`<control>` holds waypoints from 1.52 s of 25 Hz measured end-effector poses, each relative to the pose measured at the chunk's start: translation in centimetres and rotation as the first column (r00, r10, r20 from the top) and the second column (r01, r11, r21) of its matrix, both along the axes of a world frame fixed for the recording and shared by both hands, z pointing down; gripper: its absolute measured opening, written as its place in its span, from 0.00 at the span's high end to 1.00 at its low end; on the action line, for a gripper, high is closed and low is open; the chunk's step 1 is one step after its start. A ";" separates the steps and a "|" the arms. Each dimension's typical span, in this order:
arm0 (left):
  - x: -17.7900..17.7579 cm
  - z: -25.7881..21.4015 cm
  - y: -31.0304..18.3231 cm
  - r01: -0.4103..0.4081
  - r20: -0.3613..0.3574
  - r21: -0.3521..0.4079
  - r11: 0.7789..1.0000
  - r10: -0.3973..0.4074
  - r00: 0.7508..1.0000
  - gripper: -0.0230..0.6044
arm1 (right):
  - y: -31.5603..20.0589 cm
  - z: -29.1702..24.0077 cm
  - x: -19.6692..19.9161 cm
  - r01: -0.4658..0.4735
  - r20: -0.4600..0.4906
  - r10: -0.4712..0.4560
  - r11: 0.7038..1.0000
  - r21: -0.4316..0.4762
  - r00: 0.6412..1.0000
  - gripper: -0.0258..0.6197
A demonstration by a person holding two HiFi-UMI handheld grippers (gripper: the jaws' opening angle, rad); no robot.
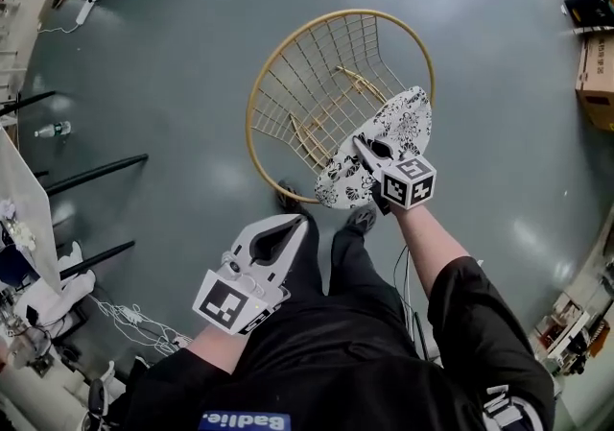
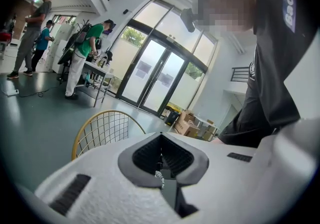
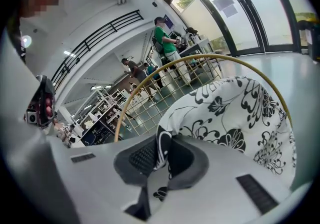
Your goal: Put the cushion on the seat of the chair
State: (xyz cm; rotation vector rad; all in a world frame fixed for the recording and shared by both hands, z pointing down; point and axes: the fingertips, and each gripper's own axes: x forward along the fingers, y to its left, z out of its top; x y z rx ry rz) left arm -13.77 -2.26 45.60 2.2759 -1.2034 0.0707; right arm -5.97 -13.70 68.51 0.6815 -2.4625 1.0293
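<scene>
- My right gripper [image 1: 363,145] is pinched shut on one edge of the round white cushion with black flowers [image 1: 405,120]. The cushion hangs in the air over the front rim of the round gold wire chair [image 1: 336,11]. It is not lying on the seat yet.
- My left gripper [image 1: 288,227] is down by my leg, well apart from the cushion. Its jaws are together, and I see nothing held in them.
- I only have a small fold of cloth between my right jaws. The cushion could slip out and drop onto the grey floor [image 1: 173,55], because all its weight pulls on that one bit.
- The cushion looks soft and floppy. Held by one side, it may fold over when it lands and sit crooked.
- If I let go too soon, it may rest half on the front rim and slide off. It needs to be further in, over the wire seat.
- The cloth could catch on the thin wires and bunch up.
- I think the chair is light. If I bump the rim with my gripper, it might scoot away or tip.
- My left gripper cannot help flatten the cushion from where it is, so one hand does all the work.
</scene>
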 end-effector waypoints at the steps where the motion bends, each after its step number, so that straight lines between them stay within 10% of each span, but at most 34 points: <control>1: -0.4 0.2 0.1 0.009 -0.008 -0.014 1.000 -0.009 1.000 0.94 | -0.4 0.6 -0.6 0.003 -0.008 -0.003 1.000 -0.004 1.000 0.90; 23: -6.1 4.7 2.6 0.062 -0.016 -0.123 0.991 -0.064 0.998 0.94 | -6.0 14.0 -8.6 -0.023 -0.175 0.006 0.995 -0.096 0.985 0.90; 26: -6.6 4.6 3.2 0.069 -0.006 -0.125 0.990 -0.070 0.997 0.94 | -5.9 13.8 -9.1 -0.027 -0.134 0.010 0.991 -0.131 0.991 0.85; 29: -6.7 4.1 3.4 0.083 -0.003 -0.110 0.990 -0.084 0.996 0.94 | -5.4 13.3 -9.3 -0.009 -0.063 -0.002 0.983 -0.185 0.998 0.57; 38: -5.3 0.2 3.4 0.063 0.015 0.011 0.998 -0.063 0.998 0.94 | -3.7 3.8 -5.7 -0.025 -0.010 0.023 0.990 -0.140 1.000 0.57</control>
